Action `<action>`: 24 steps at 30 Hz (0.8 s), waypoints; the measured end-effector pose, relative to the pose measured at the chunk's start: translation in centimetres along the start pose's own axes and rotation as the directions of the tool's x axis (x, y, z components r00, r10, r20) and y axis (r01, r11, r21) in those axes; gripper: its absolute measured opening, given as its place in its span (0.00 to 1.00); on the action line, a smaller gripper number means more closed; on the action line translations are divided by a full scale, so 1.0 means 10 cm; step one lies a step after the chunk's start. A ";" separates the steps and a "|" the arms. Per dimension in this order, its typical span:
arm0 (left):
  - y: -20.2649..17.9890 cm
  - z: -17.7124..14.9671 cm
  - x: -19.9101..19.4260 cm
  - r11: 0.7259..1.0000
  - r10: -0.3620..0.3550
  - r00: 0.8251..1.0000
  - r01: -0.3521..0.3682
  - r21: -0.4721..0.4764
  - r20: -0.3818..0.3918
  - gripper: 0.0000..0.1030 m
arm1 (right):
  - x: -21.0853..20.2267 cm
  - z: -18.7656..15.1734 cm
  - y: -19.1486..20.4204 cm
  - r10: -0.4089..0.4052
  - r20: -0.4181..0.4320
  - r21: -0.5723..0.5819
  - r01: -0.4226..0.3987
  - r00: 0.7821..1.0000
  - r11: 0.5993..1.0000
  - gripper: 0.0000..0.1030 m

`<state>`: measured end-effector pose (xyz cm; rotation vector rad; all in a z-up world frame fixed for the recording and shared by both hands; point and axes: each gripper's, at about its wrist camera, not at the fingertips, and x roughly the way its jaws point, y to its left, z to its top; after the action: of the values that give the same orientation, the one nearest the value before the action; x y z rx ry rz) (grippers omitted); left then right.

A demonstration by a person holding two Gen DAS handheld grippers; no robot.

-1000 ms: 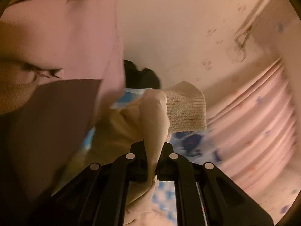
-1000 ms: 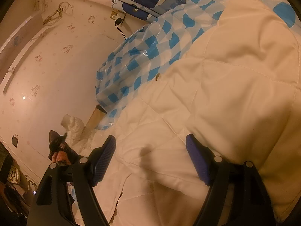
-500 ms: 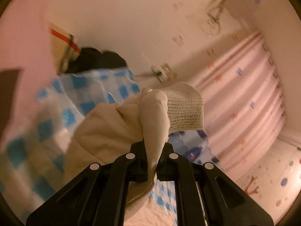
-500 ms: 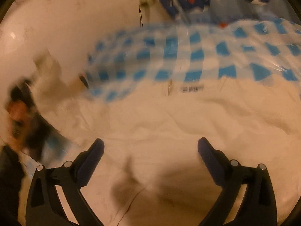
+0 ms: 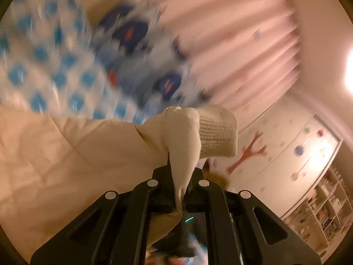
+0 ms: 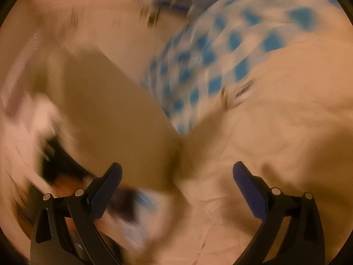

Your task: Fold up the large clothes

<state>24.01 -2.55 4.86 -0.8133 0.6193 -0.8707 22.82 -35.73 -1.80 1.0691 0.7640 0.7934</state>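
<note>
Currently left gripper (image 5: 179,190) pinches sleeve (image 5: 183,139) of cream jacket (image 5: 66,154), knit cuff (image 5: 217,131) frame centre. Right gripper (image 6: 176,190) spread wide, holds nothing, over jacket body lower right. Judgement: carry sleeve flat across body, keep pinch firm, pin fold line with right.

Right claw (image 6: 176,190) gap free – raised cream jacket (image 6: 275,132) fold apparently blocks left.
</note>
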 end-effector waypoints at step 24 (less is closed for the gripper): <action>0.69 0.12 -0.53 0.823 0.564 0.814 -0.542 0.169 -0.137 0.82 | -0.39 0.41 -0.22 -0.356 0.029 0.079 0.353 0.934 0.932 0.38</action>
<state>25.06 5.03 0.58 -0.3993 0.9004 -0.4352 24.77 -41.50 -2.09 0.9717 0.9235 0.4346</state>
